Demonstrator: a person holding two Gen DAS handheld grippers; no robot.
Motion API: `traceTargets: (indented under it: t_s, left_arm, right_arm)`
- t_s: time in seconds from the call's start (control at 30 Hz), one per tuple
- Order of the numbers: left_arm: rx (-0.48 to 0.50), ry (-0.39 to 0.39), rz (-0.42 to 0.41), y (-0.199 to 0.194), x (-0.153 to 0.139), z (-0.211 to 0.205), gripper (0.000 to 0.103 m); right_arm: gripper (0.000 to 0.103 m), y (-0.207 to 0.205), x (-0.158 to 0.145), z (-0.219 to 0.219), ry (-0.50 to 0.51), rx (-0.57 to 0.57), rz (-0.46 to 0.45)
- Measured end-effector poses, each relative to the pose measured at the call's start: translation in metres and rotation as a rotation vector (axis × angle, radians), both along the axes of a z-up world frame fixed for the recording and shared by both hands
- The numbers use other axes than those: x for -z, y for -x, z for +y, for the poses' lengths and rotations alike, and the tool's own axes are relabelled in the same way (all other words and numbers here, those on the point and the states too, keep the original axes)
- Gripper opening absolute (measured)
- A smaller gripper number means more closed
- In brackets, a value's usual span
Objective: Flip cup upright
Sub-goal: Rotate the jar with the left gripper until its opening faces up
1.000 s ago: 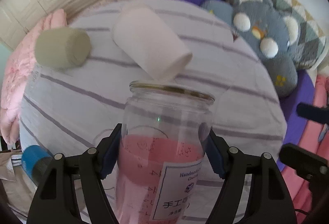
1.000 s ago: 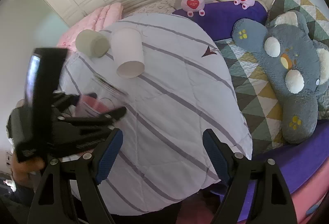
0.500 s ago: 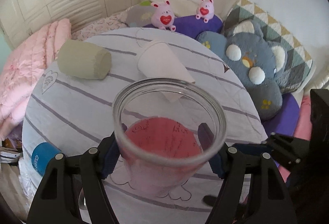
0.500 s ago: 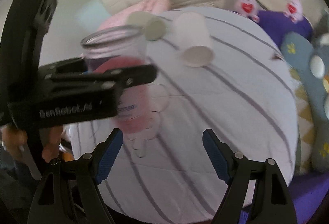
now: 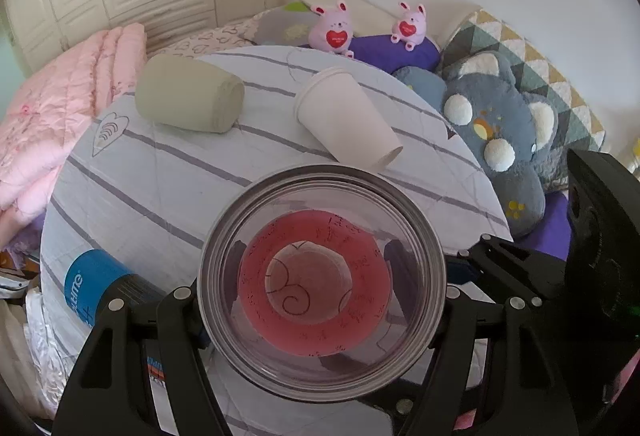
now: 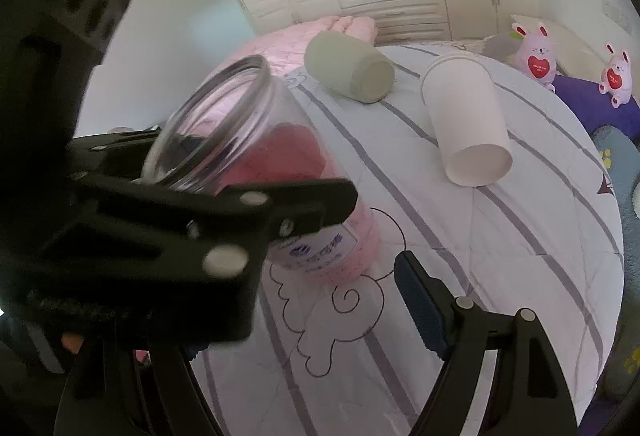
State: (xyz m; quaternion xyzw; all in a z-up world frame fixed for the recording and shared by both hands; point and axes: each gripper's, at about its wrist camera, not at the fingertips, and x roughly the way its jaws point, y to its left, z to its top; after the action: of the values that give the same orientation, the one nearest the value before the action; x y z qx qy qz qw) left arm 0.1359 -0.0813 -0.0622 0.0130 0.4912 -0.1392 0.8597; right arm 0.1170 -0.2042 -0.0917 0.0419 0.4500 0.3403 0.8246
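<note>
My left gripper is shut on a clear glass jar with a pink lower half and a label. I look into its open mouth. In the right wrist view the jar stands mouth up, tilted left, its base on or just above the striped quilt, with the left gripper clamped round it. My right gripper is open and empty beside the jar; its left finger is hidden behind the left gripper. A white paper cup and a green cup lie on their sides farther back.
A blue can lies at the quilt's left edge. A grey plush toy, two pink bunny toys and a purple cushion sit at the right and back. Pink bedding lies at the left. White wardrobes stand behind.
The left gripper has tipped forward with the jar, so I now look into its mouth instead of at its side. The right gripper has moved in close beside the jar.
</note>
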Motion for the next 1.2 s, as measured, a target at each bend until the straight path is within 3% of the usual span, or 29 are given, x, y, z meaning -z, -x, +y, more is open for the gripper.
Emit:
traceTargets:
  t_s: [0.3,0.5,1.2]
  left_arm:
    - [0.006,0.003,0.006,0.007,-0.002,0.002,0.078]
    - [0.005,0.001,0.008,0.012,-0.003,0.005,0.079]
    - [-0.022,0.029,-0.011,0.029,-0.013,0.022,0.081]
  right_arm:
    - [0.081,-0.001,0.002,0.007,0.036,0.024,-0.021]
    - [0.081,-0.006,0.005,0.008,0.034,0.036,0.006]
    - [0.081,0.007,-0.007,0.017,0.060,0.047,-0.024]
